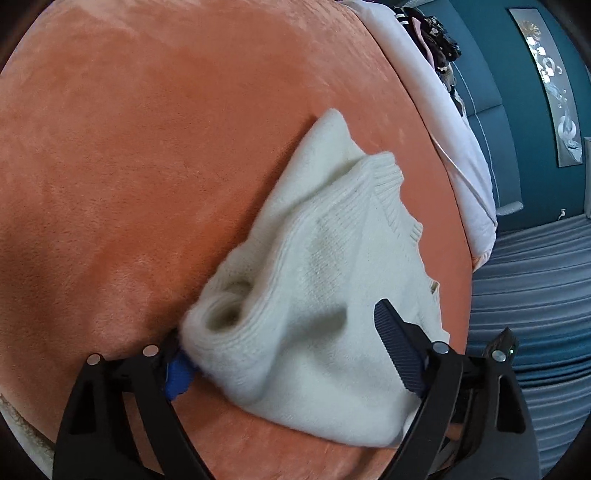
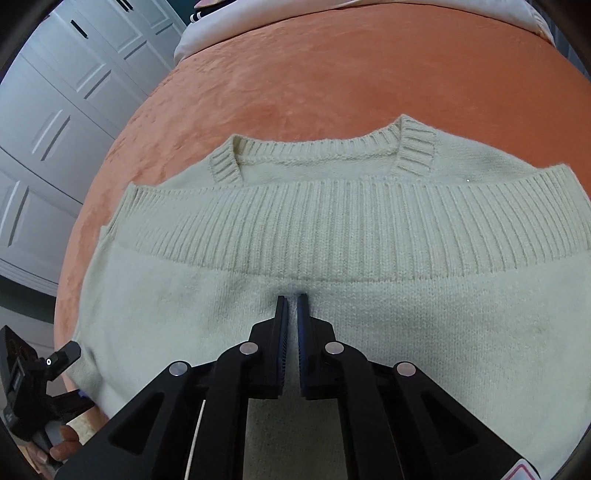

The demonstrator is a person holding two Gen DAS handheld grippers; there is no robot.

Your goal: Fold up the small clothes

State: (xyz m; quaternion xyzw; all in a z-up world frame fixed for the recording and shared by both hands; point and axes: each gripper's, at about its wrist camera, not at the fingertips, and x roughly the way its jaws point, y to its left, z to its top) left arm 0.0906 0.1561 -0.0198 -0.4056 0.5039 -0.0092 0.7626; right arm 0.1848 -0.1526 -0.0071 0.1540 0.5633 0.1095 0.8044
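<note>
A cream knitted sweater (image 2: 332,229) lies on the orange blanket (image 2: 332,74), folded so its ribbed hem lies just below the ribbed neckline. My right gripper (image 2: 292,295) rests on the sweater's middle with its jaws nearly together and a thin ridge of knit between them. In the left wrist view the same sweater (image 1: 325,266) is bunched, with a rolled edge facing me. My left gripper (image 1: 280,339) is open wide around that bunched edge; its left blue pad is half hidden under the knit, and the right finger (image 1: 395,350) lies on top.
The orange blanket (image 1: 147,166) covers a bed. White bedding (image 1: 443,110) and dark clothes (image 1: 436,33) lie at the far edge. A teal wall (image 1: 517,110) and grey striped floor (image 1: 535,295) are beyond. White wardrobe doors (image 2: 55,129) stand left of the bed.
</note>
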